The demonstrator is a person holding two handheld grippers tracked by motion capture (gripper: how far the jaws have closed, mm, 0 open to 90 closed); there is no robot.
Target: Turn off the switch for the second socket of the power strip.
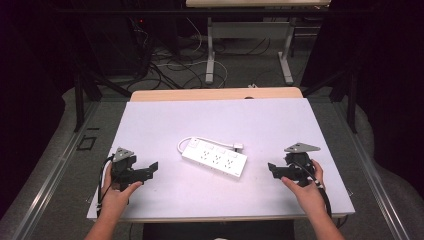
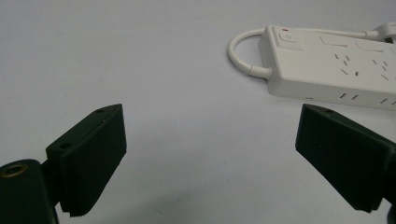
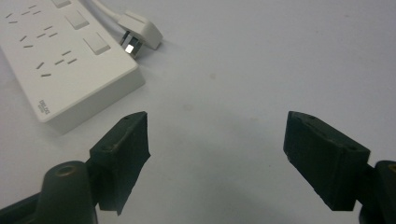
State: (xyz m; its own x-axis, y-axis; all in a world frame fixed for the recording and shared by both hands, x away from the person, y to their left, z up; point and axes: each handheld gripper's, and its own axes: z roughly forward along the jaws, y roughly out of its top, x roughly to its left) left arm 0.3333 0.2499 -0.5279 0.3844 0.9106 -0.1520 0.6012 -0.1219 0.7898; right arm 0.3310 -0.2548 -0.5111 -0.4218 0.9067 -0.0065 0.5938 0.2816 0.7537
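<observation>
white power strip point(image 1: 215, 159) lying flat mid-worktop point(image 1: 165, 117), cord looped behind it, left gripper point(image 1: 150, 169) and right gripper point(image 1: 274, 169) flanking it, well apart, fingers spread wide, holding nothing

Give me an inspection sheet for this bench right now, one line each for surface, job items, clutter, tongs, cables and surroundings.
Surface: white table top, flat, with a wooden edge along the far side.
Job's things: white power strip lying flat near the centre, sockets up, switch with a red mark at its left end.
Clutter: nothing seen.
Tongs: left tongs open, held by the left hand, apart from the strip; right tongs open, held by the right hand, also apart from it.
Cables: the strip's white cord loops from its left end along the far side to a white plug on the table; a black cable trails from each gripper.
Surroundings: dark room, loose floor cables, another table's legs behind.
</observation>
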